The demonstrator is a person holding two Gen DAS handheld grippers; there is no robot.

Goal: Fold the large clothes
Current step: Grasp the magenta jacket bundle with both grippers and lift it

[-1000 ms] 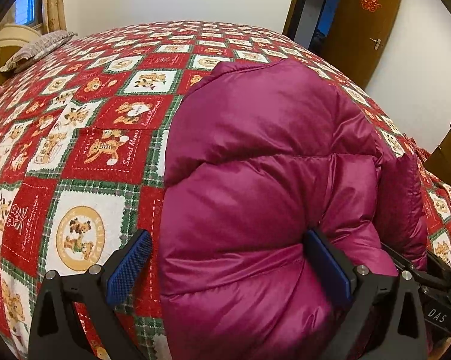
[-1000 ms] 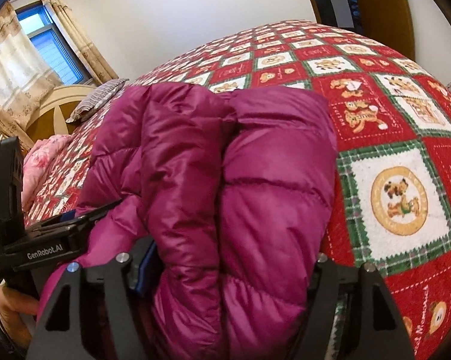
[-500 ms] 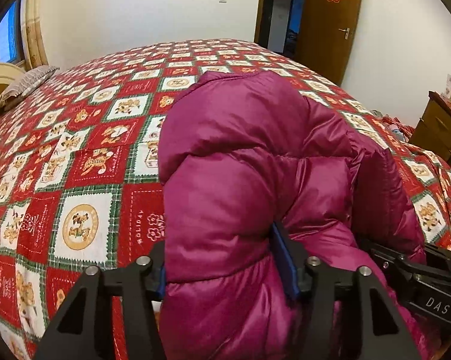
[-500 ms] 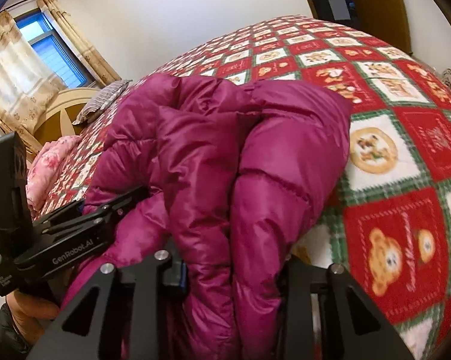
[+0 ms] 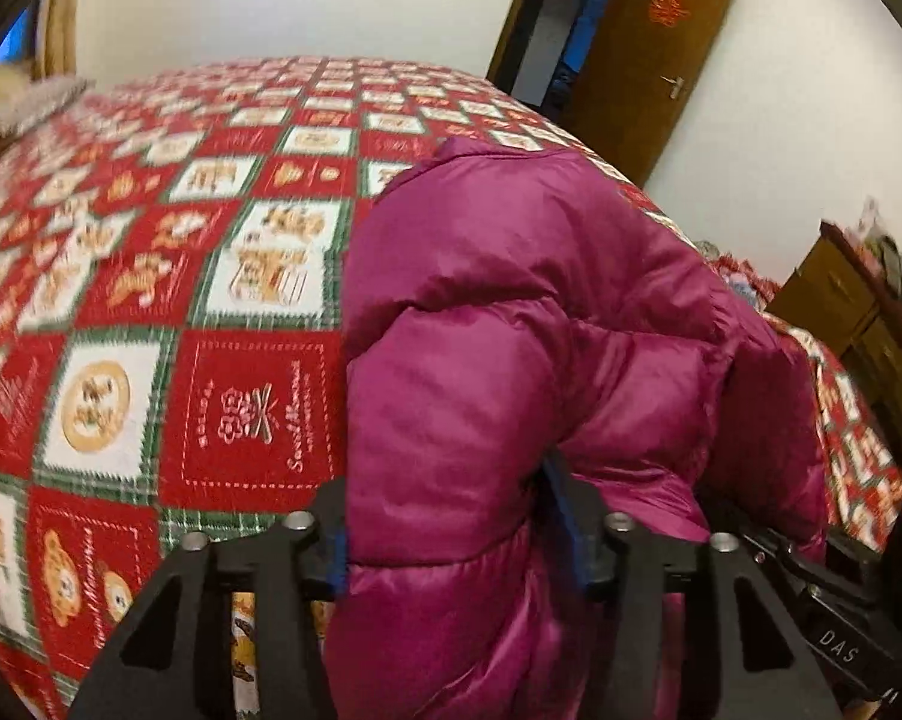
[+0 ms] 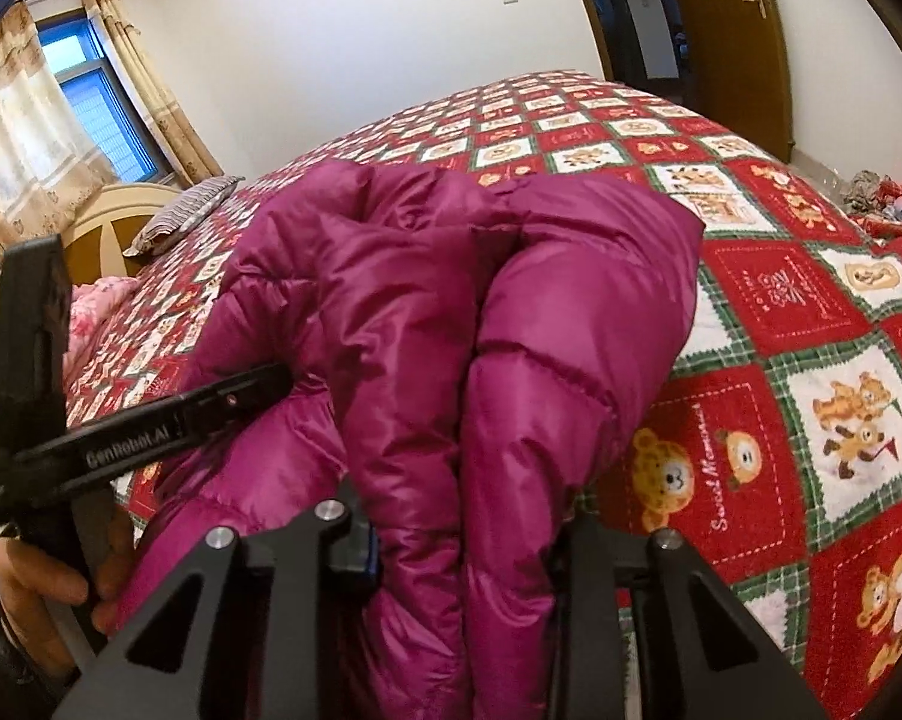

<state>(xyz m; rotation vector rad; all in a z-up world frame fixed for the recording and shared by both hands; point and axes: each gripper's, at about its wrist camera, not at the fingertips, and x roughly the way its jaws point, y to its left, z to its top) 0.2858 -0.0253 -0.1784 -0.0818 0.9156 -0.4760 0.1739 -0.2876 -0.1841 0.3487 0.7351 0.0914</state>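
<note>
Both tools, left (image 5: 451, 531) and right (image 6: 466, 537), clamp the jacket (image 6: 451, 312).

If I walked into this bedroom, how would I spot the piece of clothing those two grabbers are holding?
Look at the big bed with the red, green and white teddy-bear quilt. Near its edge sits a puffy jacket, bunched up and pinched by the left gripper and right gripper. It is the only shiny, plain magenta thing on that busy pattern.

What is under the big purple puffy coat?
The purple coat lies on a red, green and white teddy-bear quilt that covers the bed. The quilt shows all around it. The patch right beneath the coat is covered, so anything there is hidden.
</note>
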